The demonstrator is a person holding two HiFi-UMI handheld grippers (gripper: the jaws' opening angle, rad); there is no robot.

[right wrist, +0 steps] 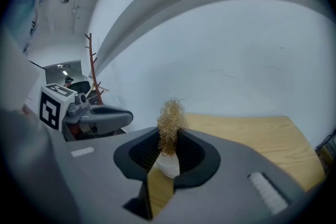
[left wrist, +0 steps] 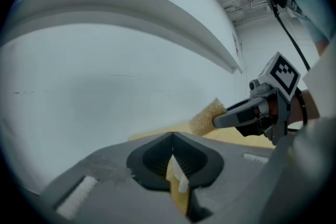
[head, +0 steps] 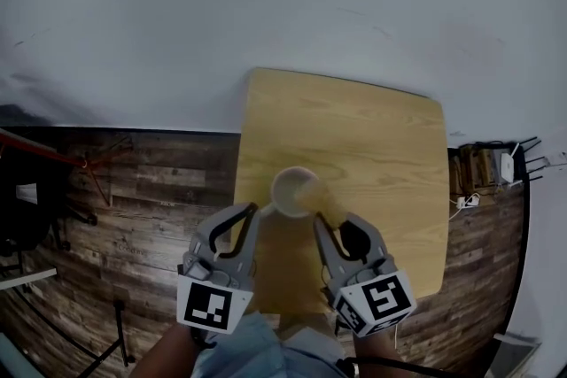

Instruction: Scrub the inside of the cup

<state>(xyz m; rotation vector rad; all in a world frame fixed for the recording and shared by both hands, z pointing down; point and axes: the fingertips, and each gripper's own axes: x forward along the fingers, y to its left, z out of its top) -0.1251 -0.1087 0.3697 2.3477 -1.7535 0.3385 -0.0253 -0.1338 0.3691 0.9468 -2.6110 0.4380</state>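
Observation:
A white cup (head: 291, 190) stands near the front of the wooden table (head: 381, 146), between my two grippers. My left gripper (head: 254, 210) is at the cup's left side, its jaws shut on a thin white piece (left wrist: 181, 182) that looks like the cup's handle. My right gripper (head: 321, 221) is at the cup's right side, shut on a tan fibrous scrubber (right wrist: 169, 122). The scrubber (head: 330, 204) pokes out past the jaws, beside the cup's rim and not inside it. In the right gripper view a bit of the cup (right wrist: 168, 163) shows below the scrubber. From the left gripper view the scrubber (left wrist: 207, 117) sticks out of the right gripper (left wrist: 223, 119).
The small table stands against a white wall (head: 283, 13), with dark plank floor (head: 151, 190) on both sides. Cables and a box (head: 483, 168) lie on the floor at the right. A black stand (head: 35, 217) and a red rack (head: 84, 159) are at the left.

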